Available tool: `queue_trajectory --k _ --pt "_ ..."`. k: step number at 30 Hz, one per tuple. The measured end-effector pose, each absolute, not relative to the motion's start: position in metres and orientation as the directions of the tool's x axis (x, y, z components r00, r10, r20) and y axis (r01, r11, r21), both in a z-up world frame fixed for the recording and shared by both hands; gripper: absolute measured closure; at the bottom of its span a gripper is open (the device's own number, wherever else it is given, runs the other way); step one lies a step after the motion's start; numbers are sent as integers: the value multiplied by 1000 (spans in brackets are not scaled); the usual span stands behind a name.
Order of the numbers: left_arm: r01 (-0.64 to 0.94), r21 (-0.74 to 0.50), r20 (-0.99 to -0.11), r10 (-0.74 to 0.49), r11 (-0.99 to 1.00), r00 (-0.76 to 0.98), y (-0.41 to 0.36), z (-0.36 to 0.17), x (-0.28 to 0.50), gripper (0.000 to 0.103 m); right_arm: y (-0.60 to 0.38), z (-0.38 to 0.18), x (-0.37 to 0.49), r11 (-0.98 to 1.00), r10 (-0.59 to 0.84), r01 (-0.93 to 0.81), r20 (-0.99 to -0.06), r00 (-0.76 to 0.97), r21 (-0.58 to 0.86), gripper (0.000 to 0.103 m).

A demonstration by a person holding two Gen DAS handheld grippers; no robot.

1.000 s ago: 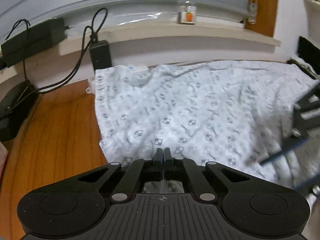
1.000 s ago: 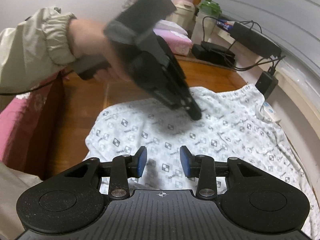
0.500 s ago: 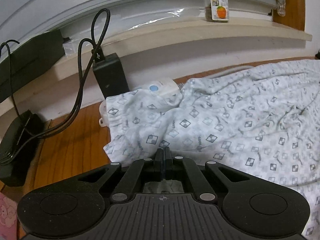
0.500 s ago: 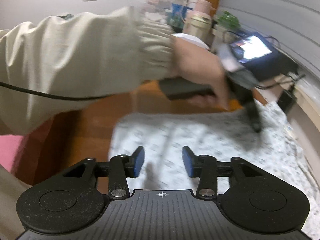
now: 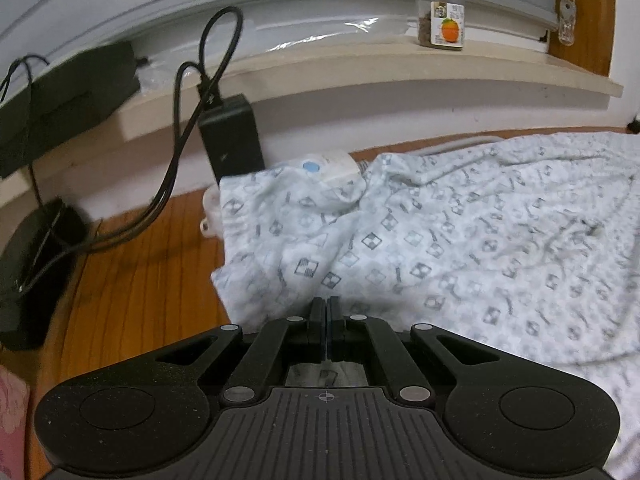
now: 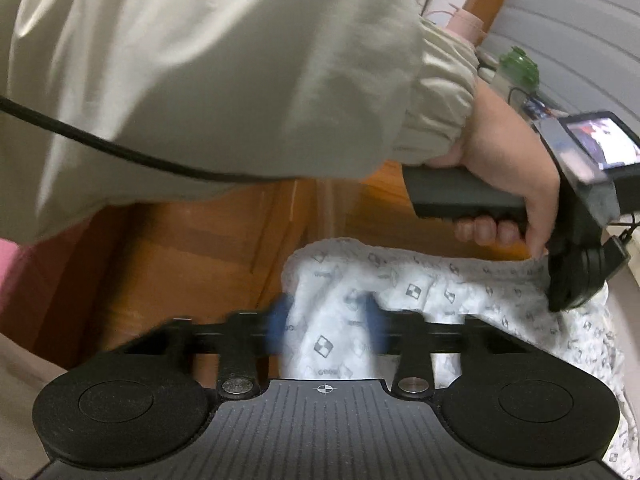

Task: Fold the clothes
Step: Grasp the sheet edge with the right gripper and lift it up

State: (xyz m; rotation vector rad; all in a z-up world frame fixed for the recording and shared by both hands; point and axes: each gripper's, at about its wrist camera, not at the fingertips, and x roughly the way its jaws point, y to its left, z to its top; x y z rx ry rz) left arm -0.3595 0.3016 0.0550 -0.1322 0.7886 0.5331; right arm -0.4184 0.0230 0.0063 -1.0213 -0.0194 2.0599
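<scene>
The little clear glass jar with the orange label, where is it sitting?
In the left wrist view, the clear glass jar stands upright, upper right, on the pale window ledge, above the patterned white garment.

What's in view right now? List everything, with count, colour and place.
garment: one, white with grey checks, spread on the floor
floor: orange-brown wood
jar: one, clear with an orange label, on the sill
sill: one, beige, along the wall
adapter: one, black, against the wall by the garment's corner
cables: black, looping from the adapter
power strip: one, white, partly under the garment
sleeve: one, beige
left gripper: black, shut on the garment
right gripper: blue fingers closing around a garment fold
</scene>
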Motion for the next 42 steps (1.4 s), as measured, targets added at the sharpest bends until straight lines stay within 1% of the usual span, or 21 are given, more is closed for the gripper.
queue_trajectory --k 1,3,6,9,15,17,18,19,28,29,31,32,34,35,36,37,42 --pt "-504 74 -703 404 860 586 301 57 -366 102 21 9 -414 -673 666 -661 -661 -345 -332 100" --pt "-506 59 -698 398 860 595 300 60 -378 102 17 20 -407 -689 644 -664 -667 -376 -291 100" --pt "-515 21 -679 390 857 622 299 66 -398 100 5 43 -392 -693 645 -668 -646 -407 -272 100" --pt "-528 -7 -656 394 849 643 301 75 -415 101 -2 64 -374 -668 680 -680 -619 -393 -303 100" --pt "-547 -39 -606 416 836 678 298 89 -435 101 -1 89 -346 -621 723 -697 -604 -335 -358 100" --pt "-549 -50 -589 420 834 691 295 91 -441 94 4 93 -341 -614 732 -697 -597 -329 -370 100" --pt "-550 -57 -580 420 833 698 294 92 -444 86 6 95 -339 -611 736 -697 -593 -325 -376 100" --pt "-549 -63 -573 420 833 704 292 92 -448 84 8 96 -336 -607 740 -697 -590 -322 -381 100" --pt "-554 -96 -542 423 827 726 285 85 -472 83 21 105 -315 -556 776 -722 -568 -274 -412 100" --pt "-553 -104 -529 425 827 734 283 84 -477 79 25 105 -312 -546 782 -726 -564 -264 -417 100" --pt "-550 -118 -502 428 827 752 280 83 -488 53 33 105 -306 -527 796 -730 -555 -243 -436 100" --pt "-544 -113 -486 431 832 760 275 82 -493 50 37 105 -303 -516 803 -729 -550 -230 -449 100" --pt "-531 -103 -454 435 841 778 267 80 -503 48 45 105 -299 -494 818 -729 -538 -205 -473 100" --pt "-519 -100 -440 430 849 788 262 80 -506 44 50 105 -297 -486 822 -731 -534 -196 -480 100" --pt "-507 -97 -426 425 857 799 257 80 -509 34 54 105 -296 -477 827 -732 -530 -188 -486 100" --pt "-495 -93 -413 419 864 809 252 80 -512 27 59 104 -294 -469 832 -734 -526 -179 -492 100" --pt "-425 -50 -409 370 904 834 225 78 -504 24 76 104 -291 -444 846 -738 -509 -159 -509 100"
